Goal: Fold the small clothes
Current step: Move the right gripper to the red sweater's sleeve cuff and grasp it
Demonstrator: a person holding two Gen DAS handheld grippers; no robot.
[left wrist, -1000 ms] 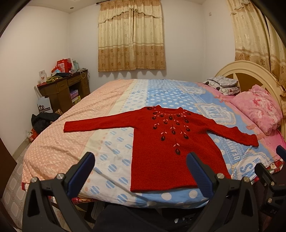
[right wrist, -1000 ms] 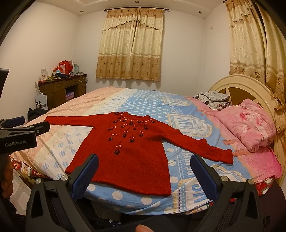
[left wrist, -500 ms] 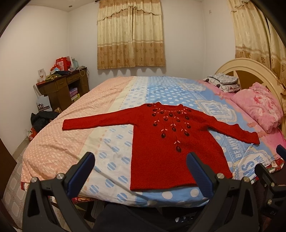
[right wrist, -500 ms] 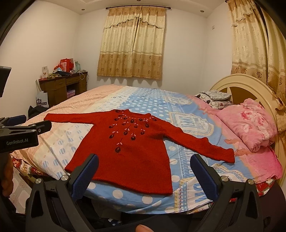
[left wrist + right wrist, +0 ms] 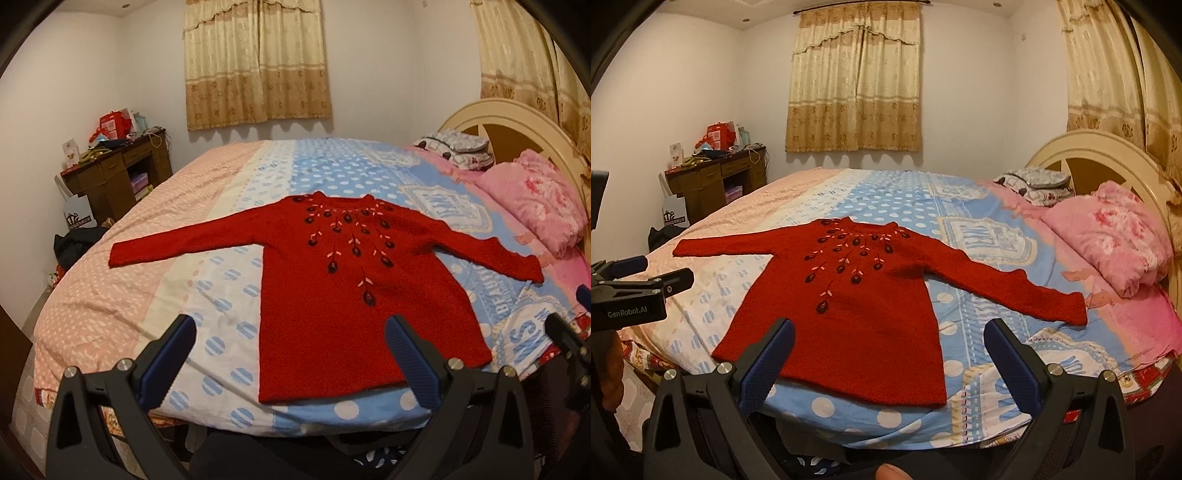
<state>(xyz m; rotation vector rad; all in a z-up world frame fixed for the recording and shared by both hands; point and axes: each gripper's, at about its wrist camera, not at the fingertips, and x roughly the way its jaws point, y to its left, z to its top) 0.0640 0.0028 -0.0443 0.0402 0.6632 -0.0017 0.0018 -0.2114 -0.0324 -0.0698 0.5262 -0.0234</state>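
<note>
A small red knitted sweater (image 5: pixel 332 291) with dark embroidered flowers lies flat and face up on the bed, both sleeves spread out sideways. It also shows in the right wrist view (image 5: pixel 857 306). My left gripper (image 5: pixel 290 360) is open and empty, held above the bed's near edge in front of the sweater's hem. My right gripper (image 5: pixel 888 363) is open and empty, also over the near edge by the hem. The left gripper's body shows at the left of the right wrist view (image 5: pixel 635 291).
The bed (image 5: pixel 110 295) carries a pink, white and blue dotted cover. A pink pillow (image 5: pixel 535 203) and a grey patterned pillow (image 5: pixel 458 147) lie by the cream headboard (image 5: pixel 517 122) at right. A cluttered brown desk (image 5: pixel 114 173) stands at left by the wall.
Both grippers have moved forward and slightly down toward the sweater, which now looks larger and nearer. The sweater has not moved.
</note>
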